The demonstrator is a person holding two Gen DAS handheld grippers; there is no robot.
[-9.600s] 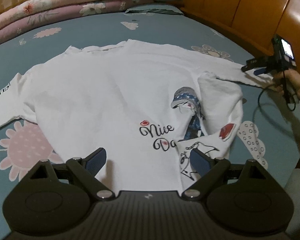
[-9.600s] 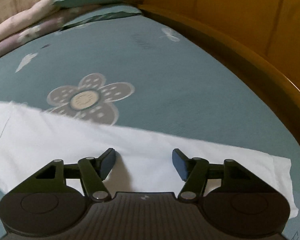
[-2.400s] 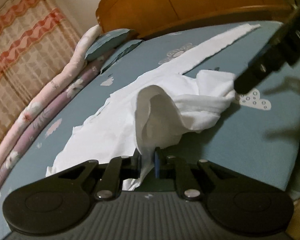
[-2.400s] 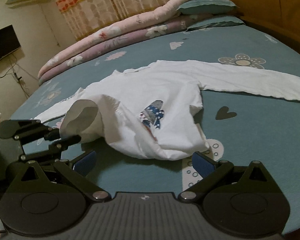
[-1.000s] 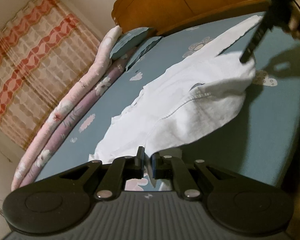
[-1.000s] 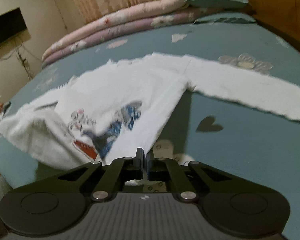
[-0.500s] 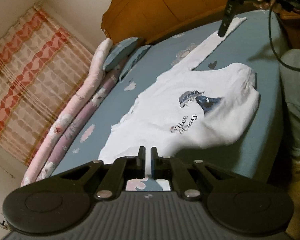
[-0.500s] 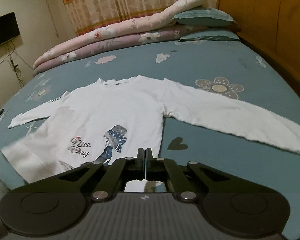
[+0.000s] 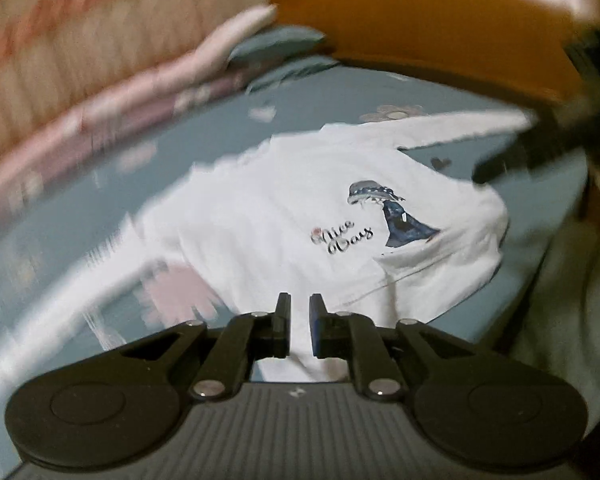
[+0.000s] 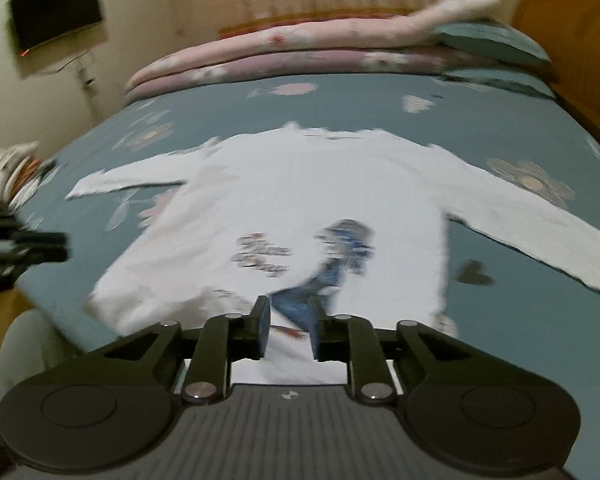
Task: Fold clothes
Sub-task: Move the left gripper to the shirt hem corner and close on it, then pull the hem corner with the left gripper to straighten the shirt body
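White shirt (image 10: 300, 200) spread flat across bed (image 10: 520, 320), sleeves out to both sides; low, no bar to passage above. Bare bedsheet open near side right of hem and beyond collar. Far edge blocked by rolled quilts (image 10: 300, 52) and pillows (image 10: 492, 40). Wooden headboard (image 9: 420, 20) walls off right side. Left gripper (image 9: 299, 312) and right gripper (image 10: 288, 320) above near hem, jaws opening, nothing between them. Each gripper shows at edge of other's view, well apart across hem.

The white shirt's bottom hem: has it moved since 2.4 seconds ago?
Yes. The white shirt now lies spread flat on the blue bedsheet, its hem unbunched toward the near bed edge.
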